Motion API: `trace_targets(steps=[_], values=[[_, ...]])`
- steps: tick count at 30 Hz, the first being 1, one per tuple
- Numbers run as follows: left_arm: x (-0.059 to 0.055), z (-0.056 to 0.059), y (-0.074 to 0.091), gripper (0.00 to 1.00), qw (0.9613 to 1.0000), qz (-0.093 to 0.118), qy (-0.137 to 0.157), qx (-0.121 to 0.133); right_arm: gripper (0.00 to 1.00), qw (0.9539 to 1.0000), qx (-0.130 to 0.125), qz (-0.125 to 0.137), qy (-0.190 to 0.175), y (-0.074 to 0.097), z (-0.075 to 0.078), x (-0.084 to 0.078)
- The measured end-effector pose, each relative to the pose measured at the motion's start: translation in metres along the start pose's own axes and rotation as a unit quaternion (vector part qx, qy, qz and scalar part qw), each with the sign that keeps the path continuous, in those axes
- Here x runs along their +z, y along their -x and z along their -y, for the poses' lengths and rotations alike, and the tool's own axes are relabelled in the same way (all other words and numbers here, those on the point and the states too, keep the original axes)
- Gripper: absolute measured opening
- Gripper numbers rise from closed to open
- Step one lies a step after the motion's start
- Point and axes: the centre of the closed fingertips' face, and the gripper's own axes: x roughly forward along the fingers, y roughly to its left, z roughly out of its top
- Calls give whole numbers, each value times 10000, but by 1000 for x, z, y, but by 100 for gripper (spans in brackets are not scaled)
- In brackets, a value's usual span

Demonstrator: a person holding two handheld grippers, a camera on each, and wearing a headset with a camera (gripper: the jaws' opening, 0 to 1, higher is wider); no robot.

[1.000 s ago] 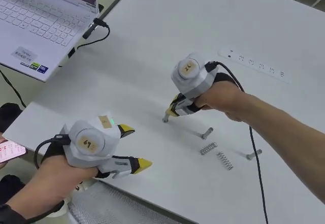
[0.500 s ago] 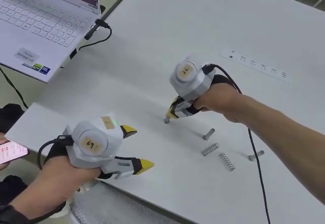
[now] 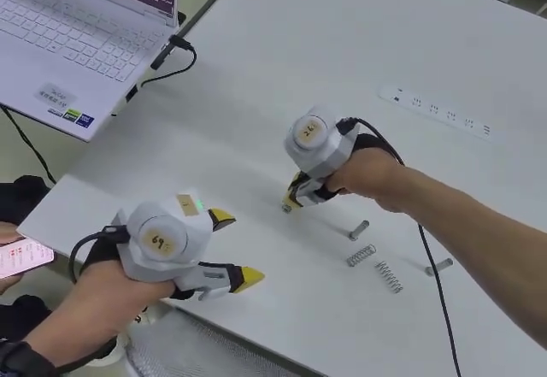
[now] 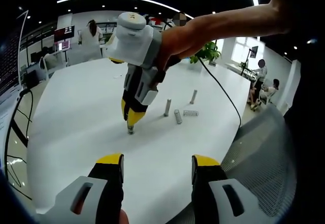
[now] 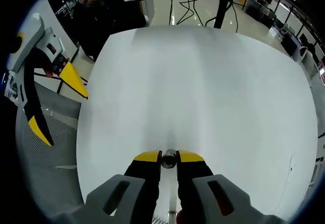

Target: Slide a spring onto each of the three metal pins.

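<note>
My right gripper points down at the white table, shut on a short metal pin whose lower end meets the table top. The right gripper view has the pin's round end pinched between the yellow tips. Two more pins stand to the right, with two loose springs lying between them. My left gripper hovers open at the table's near edge, nothing between its fingers. In its own view the left gripper faces the right gripper and the pins.
A laptop sits at the far left with a black cable plugged in. A white power strip lies at the far right. A mesh chair back is below the near table edge, and a phone at the left edge.
The head view has shifted slightly. Both grippers and the parts on the table keep their places.
</note>
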Motion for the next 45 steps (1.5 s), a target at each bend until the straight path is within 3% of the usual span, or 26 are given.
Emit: trace_targets(steps=[15,35,45], values=[[2,2,-1,51,10000,21,8,-7,18,10000,-29,-57,66,0,1,-5],[10,1,5,56,9999,86,45,111,32,9987,-402,295,-96,35,-2,-12],[17,3,7,58,9996,180,146,186,37,9961,-622,531,-331,53,-10,-28]])
